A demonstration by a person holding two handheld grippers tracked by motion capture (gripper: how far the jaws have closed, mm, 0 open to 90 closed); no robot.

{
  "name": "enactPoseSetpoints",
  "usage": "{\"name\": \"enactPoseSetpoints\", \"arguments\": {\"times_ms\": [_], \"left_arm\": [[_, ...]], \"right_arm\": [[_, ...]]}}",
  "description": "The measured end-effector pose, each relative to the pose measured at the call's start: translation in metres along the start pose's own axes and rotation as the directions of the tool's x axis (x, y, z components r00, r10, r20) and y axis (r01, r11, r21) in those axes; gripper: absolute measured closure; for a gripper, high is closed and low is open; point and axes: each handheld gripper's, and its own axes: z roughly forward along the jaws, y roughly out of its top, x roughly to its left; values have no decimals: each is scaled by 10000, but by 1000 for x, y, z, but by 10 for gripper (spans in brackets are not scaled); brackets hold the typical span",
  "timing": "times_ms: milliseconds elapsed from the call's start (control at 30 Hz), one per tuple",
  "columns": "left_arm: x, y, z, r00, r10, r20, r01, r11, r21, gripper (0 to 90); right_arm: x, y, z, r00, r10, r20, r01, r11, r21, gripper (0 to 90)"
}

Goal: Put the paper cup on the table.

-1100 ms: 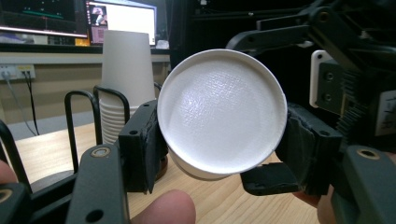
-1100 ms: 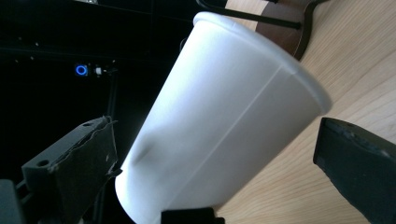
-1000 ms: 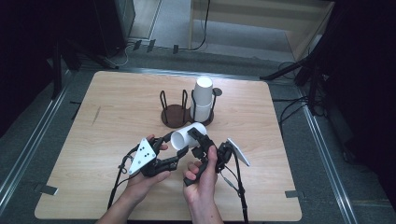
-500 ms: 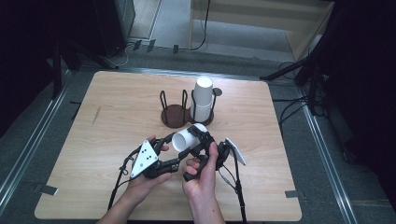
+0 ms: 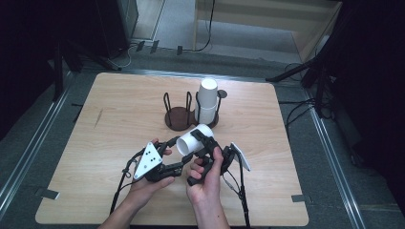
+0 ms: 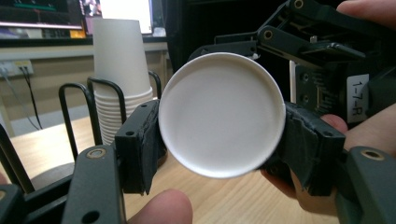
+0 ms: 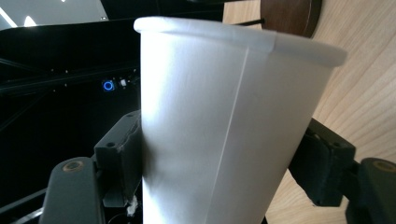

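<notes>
Two grippers: both are on one white paper cup (image 5: pixel 193 140) right now, low over the near half of the table (image 5: pixel 114 109).
Left hand (image 5: pixel 143 183): wrapped round the left gripper (image 5: pixel 167 148), grey three-cornered plate facing up in the high view.
Left gripper grip: clamped on the cup's base end; in the left gripper view the round white bottom (image 6: pixel 222 114) sits squarely between the two black pads (image 6: pixel 140 144), both pressing its edge.
Right hand (image 5: pixel 205 179): holding the right gripper (image 5: pixel 205 143) just beside the left one, nearly touching it.
Right gripper grip: its jaws have just been closing with the cup between them, and now the pads (image 7: pixel 122 154) press the cup's wall (image 7: pixel 219 130) on both sides, below the rolled rim.
Cup position: lying on its side in the air above the wood, held between the two grippers, open mouth pointing left toward the left gripper's side in the high view.
Behind the cup: a dark round holder (image 5: pixel 179 117) with upright black wire loops, standing near the middle of the table.
Beside it: a second holder (image 5: pixel 217 102) carrying a stack of white cups (image 5: pixel 207 101), mouth down, upright.
Farther off: the far table edge, then grey floor with cables (image 5: pixel 296 114) trailing to the right.
</notes>
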Motion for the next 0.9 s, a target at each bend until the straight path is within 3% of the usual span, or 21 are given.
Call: {"name": "enactPoseSetpoints", "arguments": {"times_ms": [67, 100, 167, 300, 367, 400, 433, 500, 533, 567, 600, 667, 900], "left_arm": [[1, 1, 0, 9999, -88, 75, 87, 9998, 165, 296], [1, 1, 0, 9999, -123, 97, 121, 9997, 203, 254], [3, 1, 0, 9997, -244, 90, 240, 9990, 389, 233], [6, 2, -2, 9989, -457, 78, 451, 9970, 635, 172], [7, 2, -2, 9984, -552, 91, 544, 9959, 716, 159], [7, 3, -3, 9983, -573, 52, 566, 9949, 840, 138], [7, 3, -3, 9983, -573, 52, 566, 9949, 840, 136], [8, 3, -3, 9979, -646, 74, 636, 9937, 921, 133], [8, 3, -4, 9979, -647, 68, 638, 9933, 960, 132], [9, 3, -4, 9976, -685, 78, 674, 9929, 978, 132], [9, 3, -5, 9975, -705, 73, 694, 9926, 995, 132], [10, 3, -6, 9973, -729, 48, 721, 9923, 1007, 131], [17, 5, -12, 9963, -848, -117, 856, 9920, 928, 132]], "right_arm": [[2, 1, -2, 9996, -254, -112, 252, 9995, -211, 278], [3, 3, -4, 9976, -692, -40, 689, 9964, -501, 281], [4, 3, -5, 9967, -813, -57, 808, 9951, -577, 282], [8, 6, -9, 9874, -1583, 77, 1583, 9826, -972, 283], [11, 9, -11, 9800, -1975, 231, 1988, 9729, -1179, 284], [15, 10, -14, 9686, -2442, 461, 2484, 9575, -1469, 284], [15, 10, -14, 9686, -2442, 461, 2484, 9575, -1469, 284], [18, 11, -16, 9577, -2827, 543, 2878, 9439, -1619, 284], [19, 12, -17, 9464, -3170, 612, 3228, 9310, -1704, 284], [21, 12, -18, 9413, -3311, 660, 3376, 9250, -1743, 284], [22, 13, -19, 9296, -3618, 701, 3685, 9109, -1858, 284], [24, 13, -19, 9154, -3940, 820, 4024, 8944, -1952, 284], [30, 15, -22, 8214, -5450, 1680, 5703, 7864, -2373, 286]]}}
